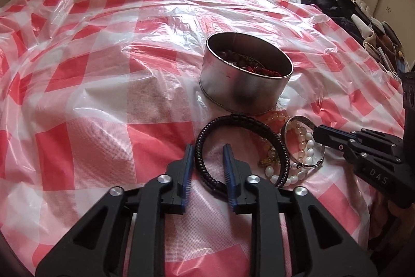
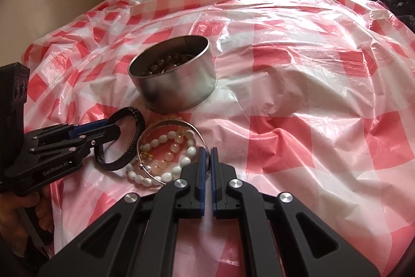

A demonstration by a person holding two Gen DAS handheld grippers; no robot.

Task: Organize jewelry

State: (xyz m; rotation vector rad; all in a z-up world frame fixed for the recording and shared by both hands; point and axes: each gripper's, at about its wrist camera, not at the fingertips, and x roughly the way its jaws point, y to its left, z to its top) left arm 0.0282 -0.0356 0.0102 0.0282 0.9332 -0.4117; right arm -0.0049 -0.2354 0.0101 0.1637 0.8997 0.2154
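left tongs open astride black braided bracelet; right tongs pinched on silver bangle

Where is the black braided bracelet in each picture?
Left wrist view: the black braided leather bracelet lies low in the middle, its near side between the open left gripper fingers.
Right wrist view: it lies at the lower left.
Shared landmark: the round silver metal tin just behind it.

A round metal tin holding dark beads and red pieces stands upright on the bed, and just before it lie a black braided bracelet, a silver bangle and overlapping white pearl strands.
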